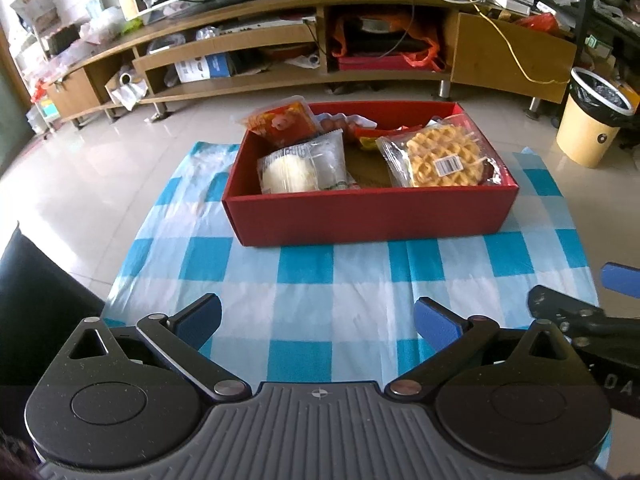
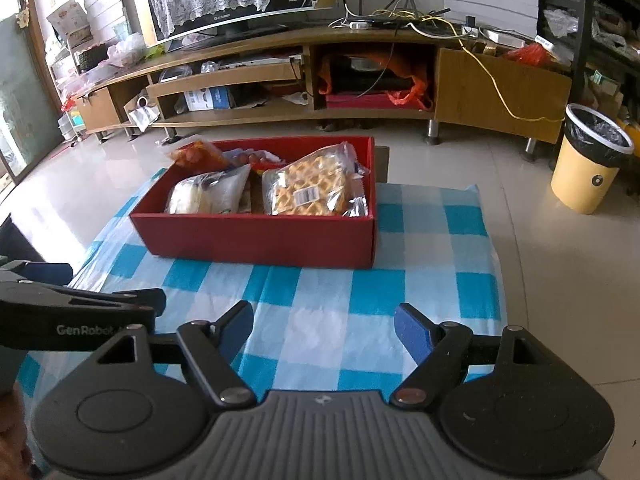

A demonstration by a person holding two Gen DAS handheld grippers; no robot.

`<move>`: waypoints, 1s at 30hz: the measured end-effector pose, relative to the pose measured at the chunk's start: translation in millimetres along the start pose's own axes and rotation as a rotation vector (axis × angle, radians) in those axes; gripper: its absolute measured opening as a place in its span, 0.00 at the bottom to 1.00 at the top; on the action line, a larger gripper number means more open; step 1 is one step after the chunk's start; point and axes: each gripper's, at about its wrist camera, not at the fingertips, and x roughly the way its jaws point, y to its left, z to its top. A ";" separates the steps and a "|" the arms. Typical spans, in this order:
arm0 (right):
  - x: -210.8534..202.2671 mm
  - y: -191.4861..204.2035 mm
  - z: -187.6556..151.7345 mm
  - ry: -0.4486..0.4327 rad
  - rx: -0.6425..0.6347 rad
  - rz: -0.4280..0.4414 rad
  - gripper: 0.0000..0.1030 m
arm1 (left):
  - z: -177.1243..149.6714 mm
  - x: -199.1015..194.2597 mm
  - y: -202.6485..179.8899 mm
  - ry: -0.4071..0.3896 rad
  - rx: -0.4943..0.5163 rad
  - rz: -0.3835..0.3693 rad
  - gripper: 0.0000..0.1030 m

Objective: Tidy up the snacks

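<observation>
Both empty and open, left gripper [image 1: 318, 322] wide and right gripper [image 2: 324, 328] about half, over the checked cloth [image 1: 304, 280] near the red box [image 1: 372, 216] holding the waffle pack [image 1: 440, 156] and other snacks: best kept clear of the box, with nothing loose left outside.

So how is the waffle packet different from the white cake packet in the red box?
The waffle packet holds a golden, grid-patterned round with a barcode sticker; the white cake packet holds a smooth, pale round. The waffle packet lies at the right end of the red box, the white cake packet at the left. Both wrappers are clear plastic.
</observation>
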 end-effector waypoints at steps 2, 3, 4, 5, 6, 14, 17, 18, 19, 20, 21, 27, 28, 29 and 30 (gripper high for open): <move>-4.6 2.9 -3.3 -0.004 0.000 0.008 0.72 | -3.6 -4.5 0.1 -0.003 -0.003 -0.005 1.00; -6.1 3.7 -4.6 -0.006 0.000 0.010 0.72 | -5.7 -6.2 -0.2 -0.006 -0.004 -0.002 1.00; -7.9 5.0 -6.3 -0.009 -0.002 0.009 0.72 | -7.6 -7.7 0.2 -0.005 -0.005 -0.002 1.00; -9.7 6.0 -7.7 -0.011 -0.004 0.009 0.72 | -8.7 -8.3 1.1 -0.003 -0.008 -0.005 1.00; -10.7 6.6 -8.6 -0.012 -0.004 0.010 0.72 | -9.7 -9.0 2.0 -0.002 -0.012 -0.007 1.00; -15.3 10.2 -9.8 -0.020 -0.014 0.015 0.72 | -12.3 -13.3 5.8 -0.003 -0.030 -0.007 1.00; -15.9 10.2 -9.9 -0.023 -0.013 0.015 0.72 | -13.4 -13.6 6.0 -0.001 -0.031 -0.011 1.00; -16.1 10.0 -9.9 -0.025 -0.011 0.014 0.72 | -14.0 -13.8 5.8 0.000 -0.030 -0.011 1.00; -16.4 9.7 -9.7 -0.027 -0.008 0.013 0.72 | -14.9 -14.1 6.0 0.001 -0.029 -0.011 1.00; -16.6 9.4 -9.8 -0.027 -0.007 0.014 0.72 | -15.7 -14.3 5.7 0.002 -0.027 -0.010 1.00; -16.7 9.4 -9.8 -0.028 -0.006 0.014 0.72 | -16.5 -14.2 5.7 0.003 -0.027 -0.009 1.00; -16.3 9.6 -10.6 -0.026 -0.007 0.017 0.72 | -18.5 -13.8 5.6 0.007 -0.030 -0.006 1.00; -16.4 9.8 -10.3 -0.025 -0.007 0.017 0.72 | -18.8 -13.7 5.6 0.007 -0.031 -0.006 1.00; -16.3 9.8 -10.4 -0.024 -0.006 0.018 0.72 | -18.8 -13.7 5.6 0.008 -0.030 -0.006 1.00; -16.1 9.9 -10.5 -0.024 -0.006 0.018 0.72 | -18.9 -13.8 5.6 0.008 -0.030 -0.005 1.00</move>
